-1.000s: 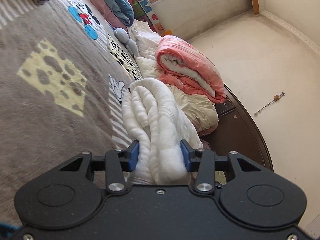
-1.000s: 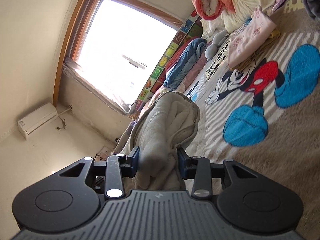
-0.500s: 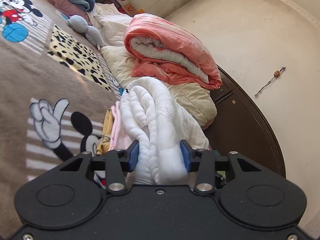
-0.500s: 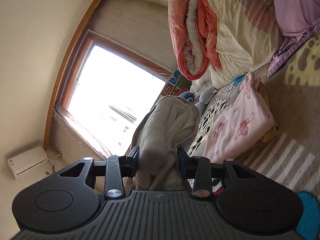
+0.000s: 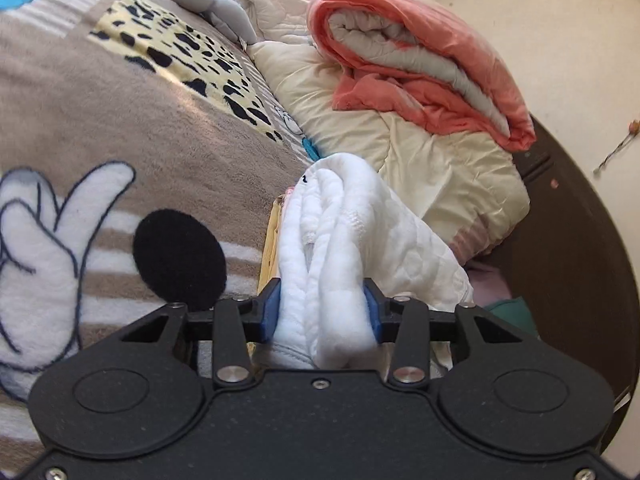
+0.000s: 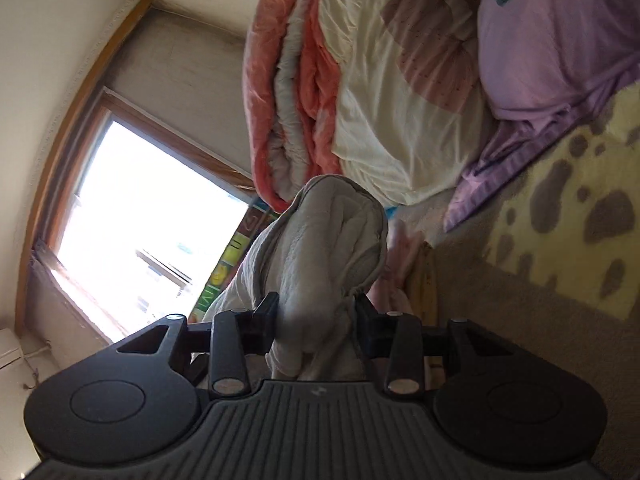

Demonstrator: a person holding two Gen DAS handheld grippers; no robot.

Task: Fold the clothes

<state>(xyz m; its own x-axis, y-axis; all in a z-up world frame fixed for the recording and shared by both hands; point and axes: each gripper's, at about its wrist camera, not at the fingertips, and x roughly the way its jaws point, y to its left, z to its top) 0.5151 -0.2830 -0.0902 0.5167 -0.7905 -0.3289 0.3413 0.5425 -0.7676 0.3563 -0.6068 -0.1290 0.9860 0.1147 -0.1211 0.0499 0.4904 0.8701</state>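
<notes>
A folded white fleecy garment (image 5: pixel 336 232) is bunched thick between the blue pads of my left gripper (image 5: pixel 322 312), which is shut on it. The same garment (image 6: pixel 324 256), grey in shadow, is clamped by my right gripper (image 6: pixel 316 320), also shut on it. The bundle hangs just above the cartoon blanket (image 5: pixel 120 120). Under its far end lies a small stack of folded clothes, a yellow edge (image 5: pixel 269 248) and pink cloth (image 6: pixel 396 256) showing. Most of that stack is hidden behind the white garment.
A rolled coral quilt (image 5: pixel 416 60) lies on a cream duvet (image 5: pixel 400 148) by the dark headboard (image 5: pixel 580 240). A grey plush toy (image 5: pixel 212 4) lies farther up. A lilac pillow (image 6: pixel 552 52) sits beside the duvet. A bright window (image 6: pixel 144 216) fills the left.
Both grippers carried the white garment across the blanket toward the duvets and a little lower. The stack of folded clothes came into view and now sits right under the bundle.
</notes>
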